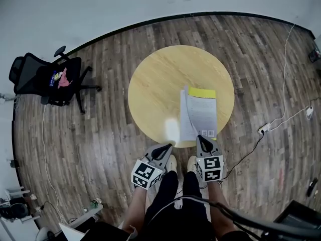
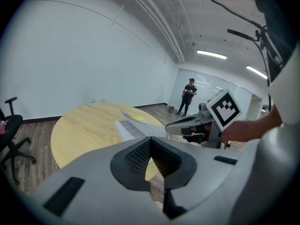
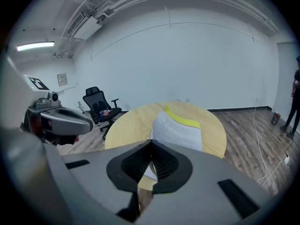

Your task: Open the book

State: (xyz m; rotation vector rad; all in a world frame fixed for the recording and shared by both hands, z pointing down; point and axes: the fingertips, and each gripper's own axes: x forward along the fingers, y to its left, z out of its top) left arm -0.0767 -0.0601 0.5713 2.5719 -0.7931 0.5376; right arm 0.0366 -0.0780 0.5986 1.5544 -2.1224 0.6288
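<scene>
A book [image 1: 200, 109] with white printed leaves and a yellow strip at its far end lies on the right side of the round wooden table [image 1: 155, 84], near the front edge. My right gripper [image 1: 202, 138] is at the book's near edge, shut on its top leaf [image 3: 178, 130]. That leaf stands lifted off the pages under it [image 2: 129, 128]. My left gripper [image 1: 167, 146] hovers left of the book at the table's front edge. Its jaws [image 2: 150, 138] meet at the tips with nothing between them. The right gripper [image 2: 171, 128] shows in the left gripper view with the raised leaf.
A black office chair [image 1: 47, 79] stands on the wooden floor to the left. A power strip with cables [image 1: 264, 128] lies on the floor to the right of the table. A person [image 2: 188, 95] stands far off by the glass wall.
</scene>
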